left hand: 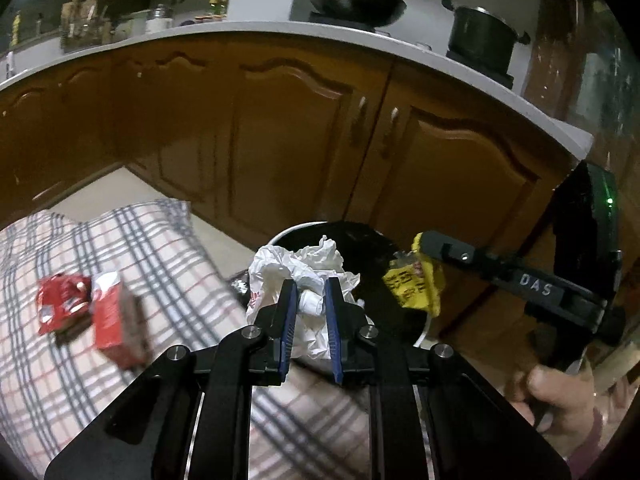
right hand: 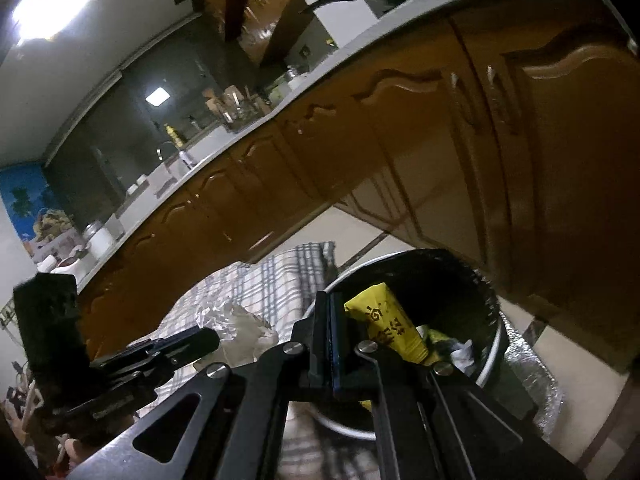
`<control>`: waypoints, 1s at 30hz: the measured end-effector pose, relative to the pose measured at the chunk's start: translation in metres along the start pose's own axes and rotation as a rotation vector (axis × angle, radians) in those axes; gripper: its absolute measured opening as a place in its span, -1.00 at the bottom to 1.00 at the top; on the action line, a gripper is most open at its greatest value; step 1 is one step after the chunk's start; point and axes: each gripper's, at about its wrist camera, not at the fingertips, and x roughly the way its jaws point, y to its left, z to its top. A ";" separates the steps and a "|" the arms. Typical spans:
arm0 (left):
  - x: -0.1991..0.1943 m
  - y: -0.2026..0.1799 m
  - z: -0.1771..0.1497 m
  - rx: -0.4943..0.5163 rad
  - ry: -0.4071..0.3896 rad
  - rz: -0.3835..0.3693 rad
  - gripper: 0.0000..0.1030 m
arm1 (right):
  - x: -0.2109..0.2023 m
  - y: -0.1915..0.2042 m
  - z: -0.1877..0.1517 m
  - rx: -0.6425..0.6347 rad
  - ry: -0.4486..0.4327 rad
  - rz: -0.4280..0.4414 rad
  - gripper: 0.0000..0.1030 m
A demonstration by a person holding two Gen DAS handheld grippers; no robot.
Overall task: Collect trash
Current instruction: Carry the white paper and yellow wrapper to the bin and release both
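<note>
My left gripper (left hand: 311, 296) is shut on a crumpled white plastic bag (left hand: 304, 276), held over the near rim of a black-lined trash bin (left hand: 372, 248). My right gripper (right hand: 340, 320) is shut on a yellow wrapper (right hand: 388, 328) and holds it above the bin (right hand: 472, 292). The right gripper (left hand: 424, 248) and its yellow wrapper (left hand: 416, 284) also show in the left wrist view, at the right of the bin. A red wrapper (left hand: 60, 300) and a red carton (left hand: 114, 320) lie on the checked cloth (left hand: 168, 248) to the left.
Brown kitchen cabinets (left hand: 280, 128) stand close behind the bin, under a white counter (left hand: 360, 36) with a wok (left hand: 352, 0) and a pot (left hand: 484, 36). Some trash lies inside the bin (right hand: 464, 352). Tiled floor (right hand: 560, 344) lies right of the bin.
</note>
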 end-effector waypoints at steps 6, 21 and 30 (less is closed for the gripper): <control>0.034 -0.013 0.009 0.026 0.047 0.000 -0.74 | 0.016 -0.017 0.003 0.028 0.032 -0.017 -1.00; 0.049 -0.010 -0.005 -0.004 0.093 0.008 0.07 | 0.019 -0.043 -0.005 0.101 0.020 -0.035 0.34; 0.007 0.018 -0.026 -0.064 0.025 0.070 0.35 | 0.009 -0.023 -0.014 0.098 -0.009 -0.007 0.64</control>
